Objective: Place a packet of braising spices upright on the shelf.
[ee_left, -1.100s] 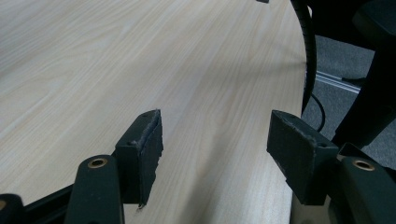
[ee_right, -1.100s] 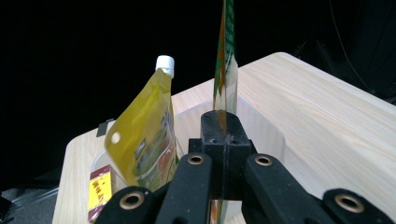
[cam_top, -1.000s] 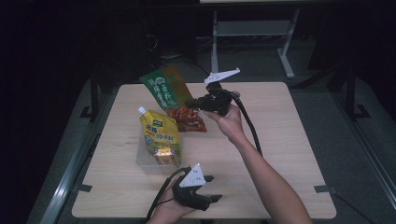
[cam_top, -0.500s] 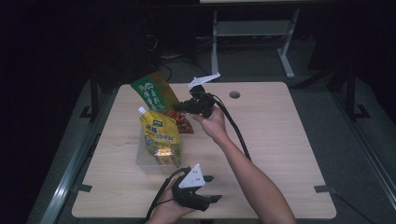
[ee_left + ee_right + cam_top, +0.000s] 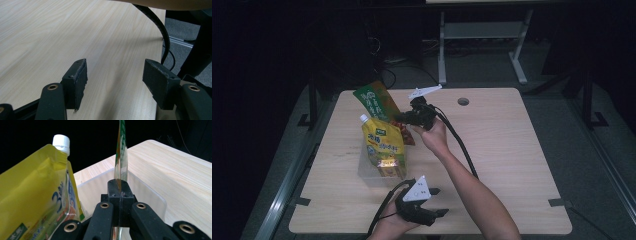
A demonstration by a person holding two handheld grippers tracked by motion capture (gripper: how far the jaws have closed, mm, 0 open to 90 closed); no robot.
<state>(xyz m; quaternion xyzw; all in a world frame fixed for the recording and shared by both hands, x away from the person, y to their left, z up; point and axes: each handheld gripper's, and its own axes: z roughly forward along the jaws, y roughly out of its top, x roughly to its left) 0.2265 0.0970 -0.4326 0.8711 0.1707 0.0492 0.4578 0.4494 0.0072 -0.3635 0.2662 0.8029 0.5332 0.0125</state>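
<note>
A green snack bag (image 5: 376,100) with a red lower part hangs tilted over the back of a clear container (image 5: 366,169). My right gripper (image 5: 402,120) is shut on it. In the right gripper view the jaws (image 5: 119,186) pinch the bag's thin edge (image 5: 121,152), with the container wall (image 5: 147,195) just behind. A yellow spouted pouch (image 5: 383,145) with a white cap (image 5: 60,143) stands in the container, left of the bag. My left gripper (image 5: 439,201) rests open near the table's front edge. Between its jaws (image 5: 115,75) lies nothing but bare wood.
The light wooden table (image 5: 512,150) has a round cable hole (image 5: 463,101) at the back. A black cable (image 5: 462,145) trails from my right gripper along the forearm. A white metal frame (image 5: 482,32) stands on the dark floor behind the table.
My right gripper has carried the green bag leftward and toward me, up to the clear container and the yellow pouch. The left gripper has stayed in place.
</note>
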